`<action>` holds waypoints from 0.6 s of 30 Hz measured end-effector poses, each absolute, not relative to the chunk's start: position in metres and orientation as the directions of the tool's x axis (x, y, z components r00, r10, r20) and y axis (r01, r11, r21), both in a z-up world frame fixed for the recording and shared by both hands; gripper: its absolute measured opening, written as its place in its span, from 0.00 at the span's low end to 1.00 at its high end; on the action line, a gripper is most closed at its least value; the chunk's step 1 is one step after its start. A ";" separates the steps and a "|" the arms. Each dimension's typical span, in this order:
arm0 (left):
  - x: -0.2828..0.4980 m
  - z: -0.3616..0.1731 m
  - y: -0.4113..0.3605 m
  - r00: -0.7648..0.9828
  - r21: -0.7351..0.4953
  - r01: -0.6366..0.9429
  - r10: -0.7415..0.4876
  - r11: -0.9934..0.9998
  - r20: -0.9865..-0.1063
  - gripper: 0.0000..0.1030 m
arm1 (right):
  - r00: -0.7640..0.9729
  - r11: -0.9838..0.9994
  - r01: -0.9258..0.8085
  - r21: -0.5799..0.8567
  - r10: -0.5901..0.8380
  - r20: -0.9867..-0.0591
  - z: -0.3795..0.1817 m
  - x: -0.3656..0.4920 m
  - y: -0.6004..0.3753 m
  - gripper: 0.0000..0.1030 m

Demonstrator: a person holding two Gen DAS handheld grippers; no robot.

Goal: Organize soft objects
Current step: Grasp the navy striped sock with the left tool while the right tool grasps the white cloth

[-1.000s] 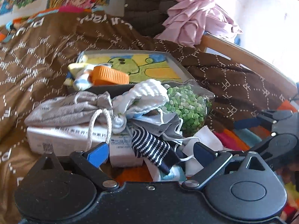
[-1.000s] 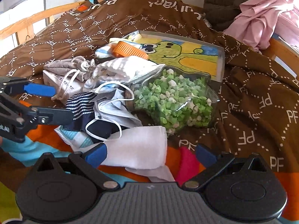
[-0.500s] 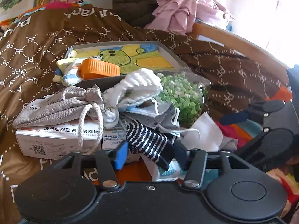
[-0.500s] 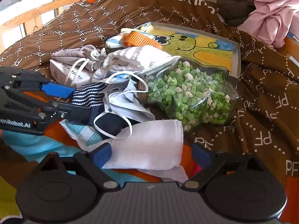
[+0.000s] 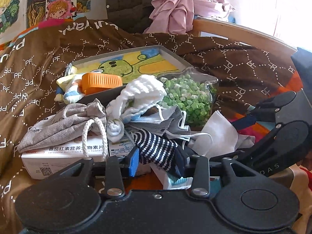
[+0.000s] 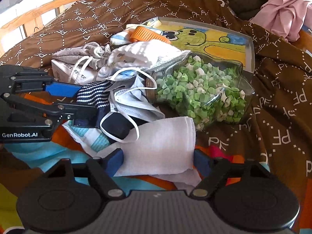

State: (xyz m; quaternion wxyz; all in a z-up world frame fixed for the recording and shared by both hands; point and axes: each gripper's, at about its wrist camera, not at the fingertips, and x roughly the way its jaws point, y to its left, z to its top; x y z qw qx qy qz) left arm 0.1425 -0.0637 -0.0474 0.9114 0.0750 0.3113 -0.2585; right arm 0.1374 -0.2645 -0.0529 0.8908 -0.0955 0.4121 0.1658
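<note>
A: Sock, striped navy-and-white [image 5: 156,148]; knit, limp, tube-shaped; lower centre of the left wrist view, long axis running from upper left to lower right; left gripper [image 5: 158,160] closed onto it, blue pad at one side, dark jaw at the other.

B: Right gripper [image 6: 158,160]?

A: Jaws wide, straddling the white folded cloth [image 6: 161,146] at lower centre of its own view; cannot tell whether the pads touch it; nothing held. Left is the nearer tool for the sock; I judge a lift must clear the face mask [image 6: 134,101], whose elastic loop drapes over the sock's dark end.

B: Surroundings?

A: Grey drawstring pouch [image 5: 64,120], woven, slumped on a white carton [image 5: 58,159], left of centre; clear jar of green paper stars [image 6: 200,91], hard, on its side, right of the pile; shallow picture-lined tray [image 5: 171,54] behind; brown printed quilt [image 6: 282,101] beneath.
</note>
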 end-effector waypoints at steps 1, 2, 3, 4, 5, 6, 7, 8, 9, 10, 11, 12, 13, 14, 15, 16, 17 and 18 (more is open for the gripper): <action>0.142 -0.047 -0.064 0.679 -0.012 0.520 -0.422 0.854 -0.601 0.41 | 0.606 0.926 -0.375 -0.034 0.217 -0.765 -0.053 0.138 -0.265 0.78; 0.140 -0.047 -0.066 0.689 0.009 0.522 -0.415 0.853 -0.594 0.41 | 0.608 0.926 -0.375 -0.035 0.218 -0.764 -0.053 0.138 -0.264 0.77; 0.138 -0.046 -0.068 0.698 0.035 0.528 -0.410 0.849 -0.587 0.40 | 0.609 0.926 -0.375 -0.035 0.218 -0.763 -0.052 0.137 -0.264 0.77; 0.136 -0.047 -0.070 0.704 0.059 0.536 -0.408 0.842 -0.581 0.39 | 0.610 0.926 -0.375 -0.035 0.218 -0.762 -0.052 0.137 -0.264 0.77; 0.135 -0.047 -0.072 0.706 0.075 0.544 -0.408 0.836 -0.579 0.38 | 0.611 0.926 -0.375 -0.036 0.218 -0.761 -0.052 0.137 -0.264 0.77; 0.133 -0.048 -0.074 0.705 0.086 0.552 -0.409 0.829 -0.579 0.37 | 0.612 0.926 -0.375 -0.036 0.218 -0.760 -0.052 0.137 -0.264 0.77; 0.132 -0.049 -0.075 0.702 0.092 0.560 -0.413 0.823 -0.580 0.37 | 0.613 0.926 -0.375 -0.036 0.219 -0.759 -0.052 0.137 -0.264 0.77; 0.132 -0.049 -0.076 0.700 0.096 0.565 -0.415 0.819 -0.581 0.36 | 0.614 0.927 -0.374 -0.036 0.219 -0.759 -0.052 0.136 -0.264 0.77; 0.132 -0.050 -0.077 0.698 0.100 0.569 -0.416 0.816 -0.582 0.35 | 0.614 0.927 -0.375 -0.035 0.219 -0.758 -0.052 0.137 -0.263 0.77; 0.132 -0.051 -0.078 0.697 0.103 0.572 -0.417 0.814 -0.583 0.35 | 0.614 0.926 -0.375 -0.034 0.221 -0.758 -0.052 0.137 -0.263 0.77; 0.133 -0.052 -0.079 0.697 0.103 0.574 -0.419 0.812 -0.582 0.35 | 0.613 0.926 -0.376 -0.033 0.222 -0.759 -0.052 0.137 -0.263 0.76; 0.134 -0.053 -0.080 0.697 0.102 0.576 -0.422 0.811 -0.580 0.35 | 0.612 0.925 -0.378 -0.035 0.221 -0.759 -0.052 0.137 -0.263 0.76; 0.135 -0.053 -0.080 0.697 0.101 0.578 -0.425 0.810 -0.577 0.35 | 0.612 0.925 -0.378 -0.038 0.219 -0.760 -0.053 0.137 -0.262 0.75; 0.136 -0.054 -0.082 0.697 0.098 0.578 -0.428 0.810 -0.575 0.34 | 0.612 0.925 -0.379 -0.041 0.217 -0.761 -0.053 0.137 -0.261 0.74; 0.137 -0.055 -0.082 0.696 0.092 0.579 -0.432 0.810 -0.573 0.30 | 0.612 0.924 -0.380 -0.043 0.216 -0.761 -0.053 0.137 -0.261 0.73; 0.138 -0.056 -0.082 0.695 0.086 0.579 -0.435 0.811 -0.572 0.28 | 0.612 0.923 -0.381 -0.046 0.215 -0.761 -0.053 0.137 -0.261 0.71; 0.139 -0.057 -0.082 0.694 0.080 0.577 -0.436 0.813 -0.573 0.24 | 0.612 0.924 -0.380 -0.048 0.212 -0.762 -0.054 0.136 -0.260 0.69; 0.139 -0.057 -0.082 0.693 0.073 0.575 -0.437 0.815 -0.573 0.21 | 0.612 0.924 -0.379 -0.050 0.210 -0.763 -0.054 0.136 -0.260 0.68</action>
